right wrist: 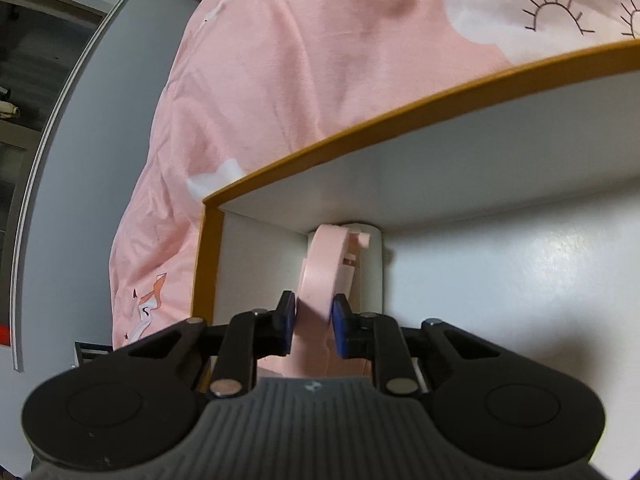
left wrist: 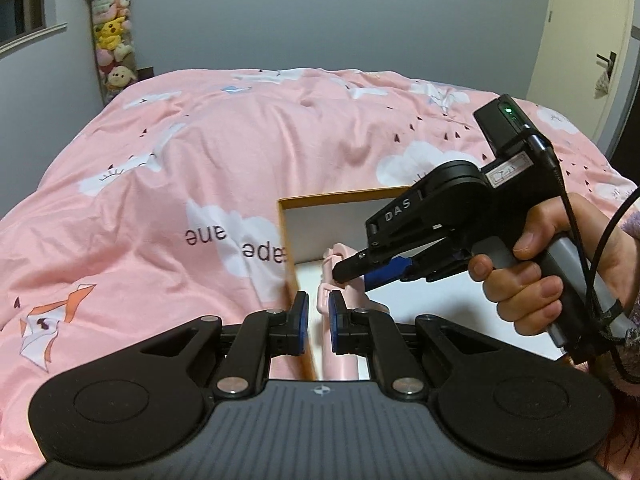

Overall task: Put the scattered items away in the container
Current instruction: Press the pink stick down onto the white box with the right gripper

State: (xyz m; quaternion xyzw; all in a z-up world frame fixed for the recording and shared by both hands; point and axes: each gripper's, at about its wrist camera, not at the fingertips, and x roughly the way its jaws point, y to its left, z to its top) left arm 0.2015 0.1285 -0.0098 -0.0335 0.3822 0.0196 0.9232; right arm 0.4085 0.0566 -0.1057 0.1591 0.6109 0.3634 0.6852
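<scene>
An open box with an orange rim (left wrist: 332, 196) (right wrist: 360, 124) and white inside lies on the bed. In its near left corner stands a pink plastic item (left wrist: 334, 258) (right wrist: 320, 268), long and curved. My right gripper (right wrist: 314, 312) is shut on it, with a blue pad pressing each side. In the left wrist view the right gripper (left wrist: 346, 272) reaches into the box from the right, held by a person's hand (left wrist: 540, 280). My left gripper (left wrist: 319, 304) hovers over the box's near left edge, jaws shut with nothing between them.
A pink bedspread (left wrist: 200, 140) printed with clouds and foxes covers the whole bed around the box. A hanging column of plush toys (left wrist: 112, 40) is at the far left wall, and a door (left wrist: 580, 40) at the far right.
</scene>
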